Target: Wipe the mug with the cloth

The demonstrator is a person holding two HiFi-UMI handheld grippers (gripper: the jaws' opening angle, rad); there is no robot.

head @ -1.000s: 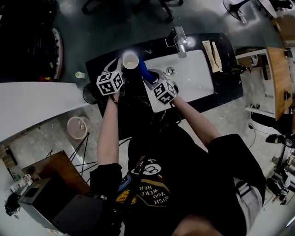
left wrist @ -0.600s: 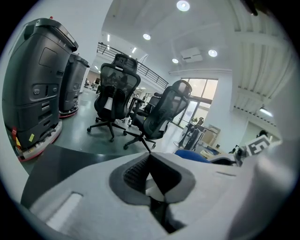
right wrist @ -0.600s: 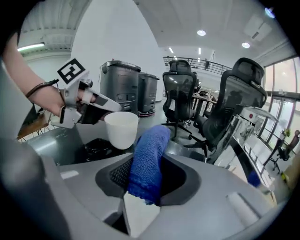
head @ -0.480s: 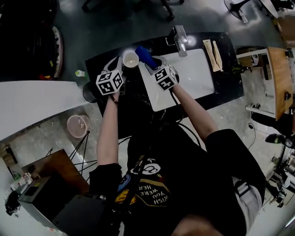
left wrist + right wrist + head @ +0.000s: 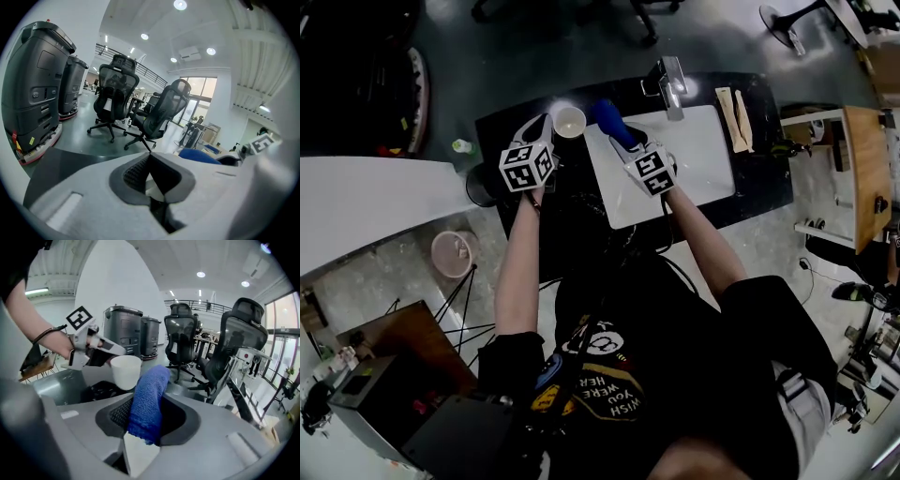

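Clamping the smooth white round mug [image 5: 569, 122] in the left gripper [image 5: 546, 131] — mouth up, above the black counter [image 5: 761, 112]. Pinching the rolled blue terry cloth [image 5: 605, 114] in the right gripper [image 5: 623, 142] — just beside the mug.

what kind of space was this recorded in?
Probably an open office or lab floor: a white sink with faucet in a dark counter, mesh office chairs, and large grey machines parked nearby.

Head view looks down; right gripper view shares the mug [image 5: 569, 122].
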